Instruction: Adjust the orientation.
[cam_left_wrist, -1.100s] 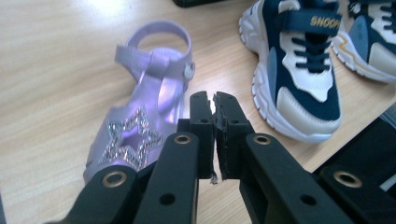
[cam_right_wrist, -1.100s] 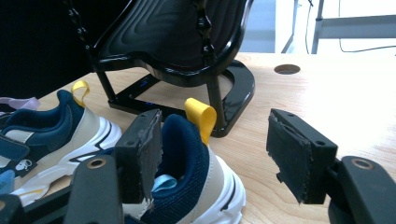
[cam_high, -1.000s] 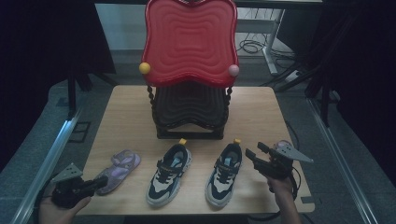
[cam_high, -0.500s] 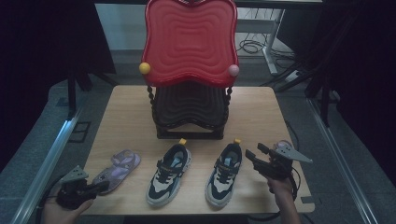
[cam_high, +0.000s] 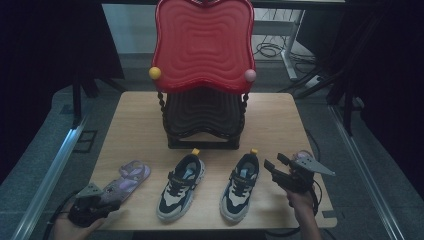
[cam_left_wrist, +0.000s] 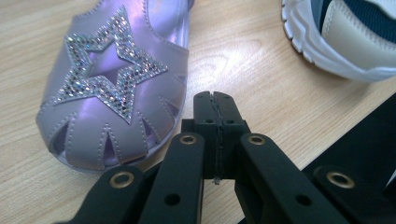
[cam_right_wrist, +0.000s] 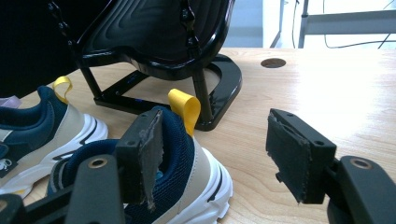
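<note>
At seven o'clock on the surface (cam_high: 140, 130), sandal (cam_left_wrist: 112, 88) lies beside the clenched, empty left hand-held gripper (cam_left_wrist: 215, 107); right hand-held gripper (cam_right_wrist: 219, 154) released by sneaker (cam_right_wrist: 177, 154). Light, supple: grasp its strap.

A light wooden tabletop (cam_high: 135, 125) sits mid-frame on grey carpeted floor (cam_high: 45, 150). Dark curtains (cam_high: 55, 40) fill the upper left and right. At the upper right, cables (cam_high: 270, 50) lie beside a white desk leg (cam_high: 290, 45).
</note>
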